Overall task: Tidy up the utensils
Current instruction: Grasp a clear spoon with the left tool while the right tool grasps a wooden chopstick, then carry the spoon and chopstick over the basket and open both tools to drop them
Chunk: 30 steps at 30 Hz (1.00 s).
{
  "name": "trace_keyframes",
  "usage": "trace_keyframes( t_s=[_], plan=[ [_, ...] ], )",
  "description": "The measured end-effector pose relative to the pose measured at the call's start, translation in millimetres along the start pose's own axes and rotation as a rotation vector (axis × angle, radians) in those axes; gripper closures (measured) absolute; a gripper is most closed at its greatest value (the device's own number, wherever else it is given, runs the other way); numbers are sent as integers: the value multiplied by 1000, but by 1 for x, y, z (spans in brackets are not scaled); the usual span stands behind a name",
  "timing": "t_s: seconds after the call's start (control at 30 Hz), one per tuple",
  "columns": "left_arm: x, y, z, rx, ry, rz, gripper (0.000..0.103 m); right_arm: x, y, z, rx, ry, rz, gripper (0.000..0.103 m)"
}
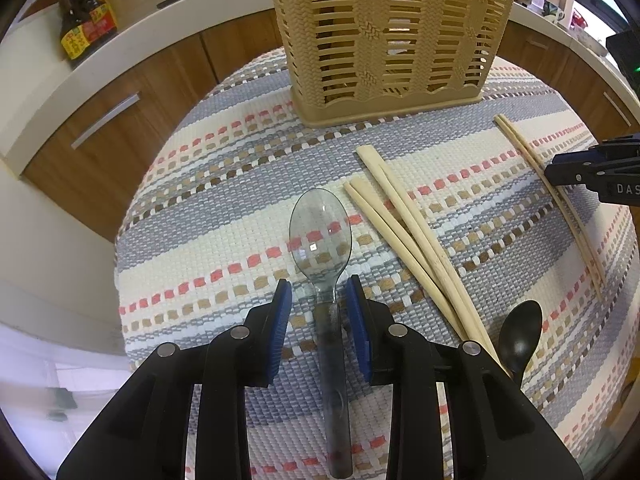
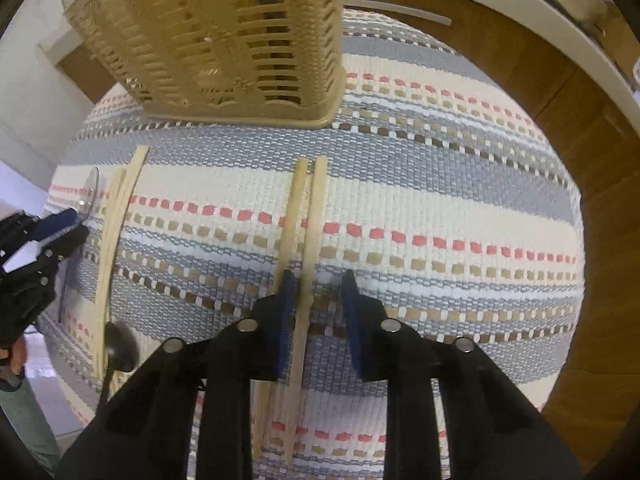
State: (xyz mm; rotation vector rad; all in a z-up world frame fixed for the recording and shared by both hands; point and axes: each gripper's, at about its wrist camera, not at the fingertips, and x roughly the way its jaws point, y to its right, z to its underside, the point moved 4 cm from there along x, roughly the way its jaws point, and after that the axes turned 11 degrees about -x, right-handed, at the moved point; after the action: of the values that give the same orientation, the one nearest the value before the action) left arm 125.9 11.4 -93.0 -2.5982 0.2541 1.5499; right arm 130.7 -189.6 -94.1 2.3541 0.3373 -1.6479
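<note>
A clear plastic spoon (image 1: 322,236) lies on the striped mat (image 1: 224,208), its handle running between the open fingers of my left gripper (image 1: 318,294). Several pale chopsticks (image 1: 404,232) lie to its right, with a black spoon (image 1: 520,334) beyond them. A beige slatted utensil basket (image 1: 384,32) stands at the mat's far edge. In the right wrist view, my right gripper (image 2: 318,286) is open over a pair of chopsticks (image 2: 304,220); one chopstick lies between the fingers, the other under the left finger. The basket (image 2: 224,40) stands ahead to the left.
Wooden cabinets with a white countertop (image 1: 132,36) ring the table. Sauce bottles (image 1: 82,20) stand on the counter at far left. The right gripper shows at the right edge of the left wrist view (image 1: 596,172). The left gripper shows at the left edge of the right wrist view (image 2: 36,248).
</note>
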Motion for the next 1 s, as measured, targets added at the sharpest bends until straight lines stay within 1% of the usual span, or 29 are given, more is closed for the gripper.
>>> trace_keyframes(
  t_s=[0.03, 0.07, 0.1, 0.17, 0.2, 0.27, 0.3, 0.37, 0.43, 0.5, 0.53, 0.63, 0.67, 0.77, 0.9, 0.97, 1.0],
  plan=[
    [0, 2, 0, 0, 0, -5, 78, 2, -4, -3, -11, -1, 12, 93],
    [0, 5, 0, 0, 0, -2, 87, 3, -9, -4, -27, -3, 10, 98],
    [-1, 8, 0, 4, 0, 7, 93, 4, -14, -5, -31, -2, 9, 98],
    [-1, 14, 2, 17, 23, -25, 93, 2, -18, -5, -26, 15, -8, 98],
    [-3, 15, 2, 15, 31, -23, 93, -1, -18, -4, -22, 31, -20, 98],
    [-13, 14, 1, -22, 68, 24, 93, -13, -14, 1, -9, 71, -48, 98],
    [-22, 12, -1, -43, 100, 47, 93, -23, -13, 3, -2, 102, -72, 98],
    [-48, 6, -9, -96, 186, 119, 93, -43, -13, 5, 4, 162, -108, 98],
    [-76, 0, -17, -141, 265, 190, 93, -71, -17, 4, -7, 244, -135, 98],
    [-107, -2, -30, -171, 362, 255, 93, -92, -15, 2, -18, 313, -155, 98],
    [-125, -3, -37, -184, 418, 286, 93, -109, -18, -2, -27, 366, -164, 98],
    [-154, -3, -57, -204, 511, 342, 93, -144, -15, -11, -41, 475, -166, 98],
    [-164, -1, -66, -208, 550, 358, 93, -158, -12, -17, -40, 523, -175, 98],
    [-183, 5, -93, -222, 647, 381, 93, -186, -3, -34, -30, 636, -167, 98],
    [-189, 9, -126, -265, 732, 420, 93, -209, 12, -62, -3, 766, -132, 98],
    [-184, 10, -142, -299, 774, 374, 93, -212, 23, -75, 12, 836, -149, 98],
    [-180, 12, -149, -310, 790, 356, 93, -211, 28, -83, 27, 853, -153, 98]
  ],
)
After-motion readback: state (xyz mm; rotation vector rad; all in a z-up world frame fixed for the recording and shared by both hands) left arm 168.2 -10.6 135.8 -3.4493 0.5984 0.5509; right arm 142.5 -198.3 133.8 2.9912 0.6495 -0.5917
